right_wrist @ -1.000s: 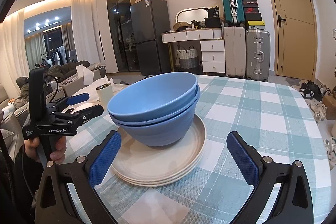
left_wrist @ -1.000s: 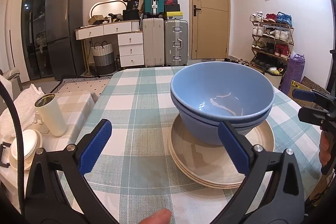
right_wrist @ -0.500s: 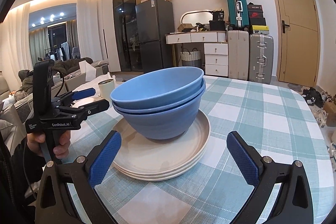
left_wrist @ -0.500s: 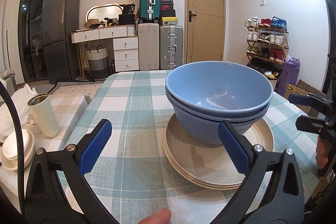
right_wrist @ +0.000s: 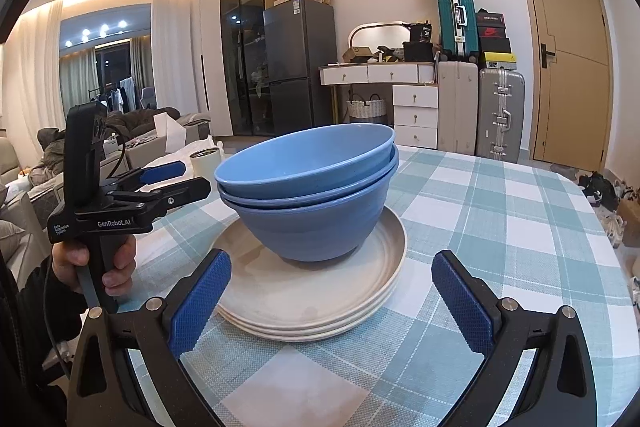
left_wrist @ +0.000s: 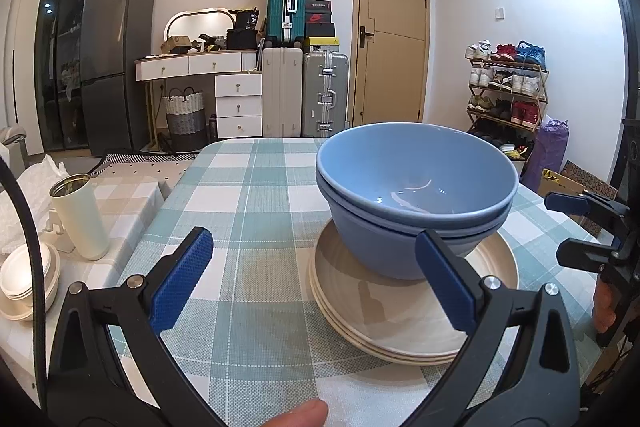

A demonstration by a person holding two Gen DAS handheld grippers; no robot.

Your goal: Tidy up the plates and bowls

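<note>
Checked table [left_wrist: 256,187] carried the whole stack near its right-of-centre area: cream plates [right_wrist: 320,311] nested flat, blue bowls [right_wrist: 308,187] nested on top, upright. Plates looked like three, bowls two or three (hard to count from the rims). Judged rigid, glazed, slippery, chip-prone; as one stack top-heavy, so I'd pinch a bowl rim to lift bowls, or the plate lip where it overhangs the cloth. Left gripper [left_wrist: 312,279] sat near-left of the stack, fingers apart, holding nothing; right gripper [right_wrist: 332,295] near-right, also spread and empty. Plenty of bare cloth left and far; table edge was close on the right.
</note>
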